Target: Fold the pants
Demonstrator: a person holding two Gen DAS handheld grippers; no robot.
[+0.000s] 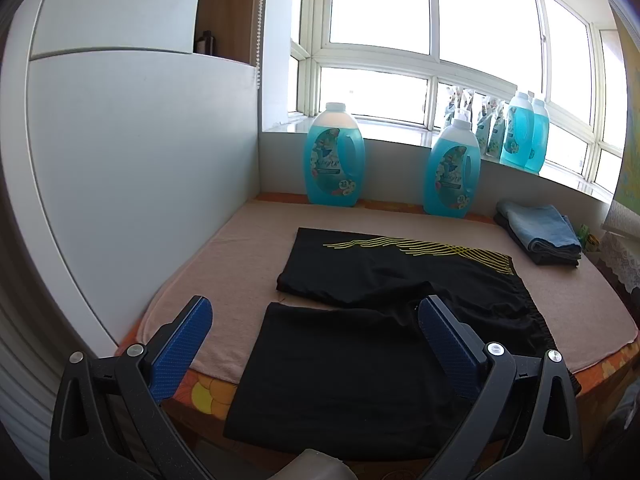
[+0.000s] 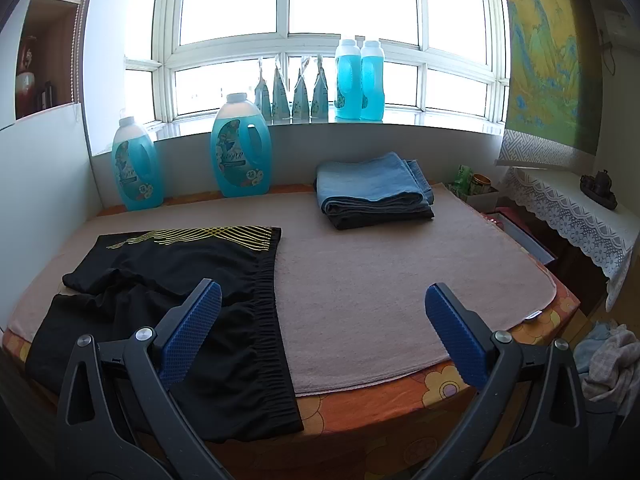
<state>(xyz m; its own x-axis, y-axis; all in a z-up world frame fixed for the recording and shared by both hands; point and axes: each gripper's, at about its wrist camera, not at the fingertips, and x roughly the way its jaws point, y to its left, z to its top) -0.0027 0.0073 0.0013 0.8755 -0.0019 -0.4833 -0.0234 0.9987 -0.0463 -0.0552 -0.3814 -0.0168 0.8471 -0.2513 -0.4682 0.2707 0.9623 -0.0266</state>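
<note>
**Black pants spread flat, both grippers wide and empty**

Nearest to me, the left gripper [image 1: 316, 312] hung above the table's front edge with its blue-padded fingers [image 1: 182, 346] spread wide, nothing between them. The right gripper [image 2: 322, 300] stood the same way, fingers apart and empty, over bare pink towel [image 2: 380, 280].

Just beyond them the black pants [image 1: 360, 340] lay on that towel, toward the table's left side. One leg ran over the front edge and hung down; the other, marked with yellow stripes [image 1: 420, 250], lay farther back. The elastic waistband [image 2: 268, 308] faced right, near the left finger of the right gripper.

Farther back on the right sat a stack of folded clothes [image 2: 372, 194], blue on top. Against the back wall stood two blue detergent bottles [image 2: 242, 146], and more bottles [image 2: 358, 80] lined the windowsill behind.
</note>
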